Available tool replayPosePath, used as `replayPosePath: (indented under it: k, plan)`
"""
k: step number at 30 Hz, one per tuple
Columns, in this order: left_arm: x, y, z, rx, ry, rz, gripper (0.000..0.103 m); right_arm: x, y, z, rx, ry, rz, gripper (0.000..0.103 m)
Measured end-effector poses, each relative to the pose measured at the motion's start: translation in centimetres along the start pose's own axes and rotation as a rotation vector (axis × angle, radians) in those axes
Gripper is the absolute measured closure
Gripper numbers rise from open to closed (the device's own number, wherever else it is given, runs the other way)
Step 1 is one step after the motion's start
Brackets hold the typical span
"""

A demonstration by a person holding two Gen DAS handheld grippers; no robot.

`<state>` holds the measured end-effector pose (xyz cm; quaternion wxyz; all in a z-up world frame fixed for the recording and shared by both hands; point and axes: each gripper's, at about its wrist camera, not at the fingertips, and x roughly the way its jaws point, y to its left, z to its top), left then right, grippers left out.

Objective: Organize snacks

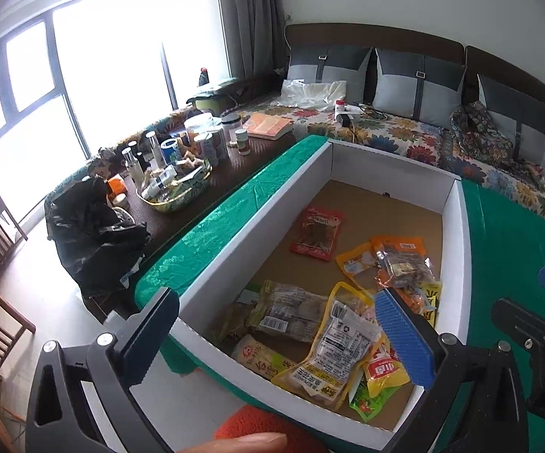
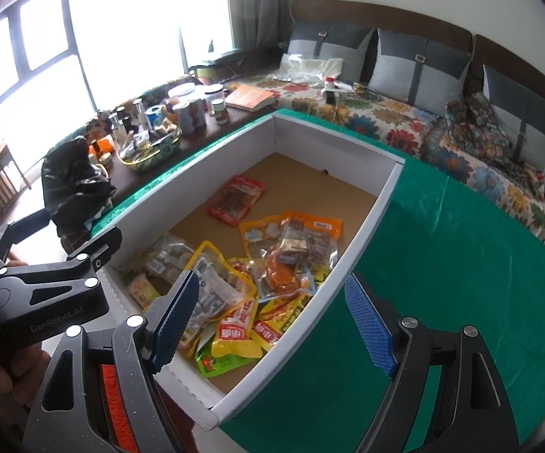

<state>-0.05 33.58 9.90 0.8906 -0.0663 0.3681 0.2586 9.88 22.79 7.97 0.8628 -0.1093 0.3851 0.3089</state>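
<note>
A white cardboard box (image 1: 257, 204) (image 2: 363, 234) stands on a green tablecloth and holds several snack packets. A red packet (image 1: 317, 232) (image 2: 236, 200) lies alone toward the far end. A yellow-edged packet (image 1: 333, 343) (image 2: 212, 283) tops the near pile, beside an orange packet (image 1: 401, 260) (image 2: 299, 245). My left gripper (image 1: 278, 334) hangs open above the box's near end, nothing between its fingers. My right gripper (image 2: 272, 321) is open over the box's near right wall, holding nothing. The left gripper (image 2: 46, 264) also shows at the right wrist view's left side.
A dark side table (image 1: 182, 192) left of the box carries bottles, jars and a glass dish (image 1: 176, 188). A black bag (image 1: 91, 234) lies at its near end. Behind runs a floral sofa (image 1: 404, 136) with grey cushions. Bare green cloth (image 2: 461, 264) spreads to the right.
</note>
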Motion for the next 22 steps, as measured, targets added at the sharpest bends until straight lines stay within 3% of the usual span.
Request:
replayPosePath:
  k: [7,15,22]
  plan:
    - [0.1,0.8,0.3,-0.031,0.026,0.000,0.000,0.3,0.6,0.3,-0.001,0.065,0.015,0.020]
    - [0.3,1.0,0.2,-0.030,0.029,0.019,0.000,0.5,1.5,0.4,-0.030,0.076,0.015,0.020]
    - [0.1,1.0,-0.1,-0.038,0.017,-0.033,0.000,1.3,1.4,-0.1,-0.022,0.099,0.009,0.020]
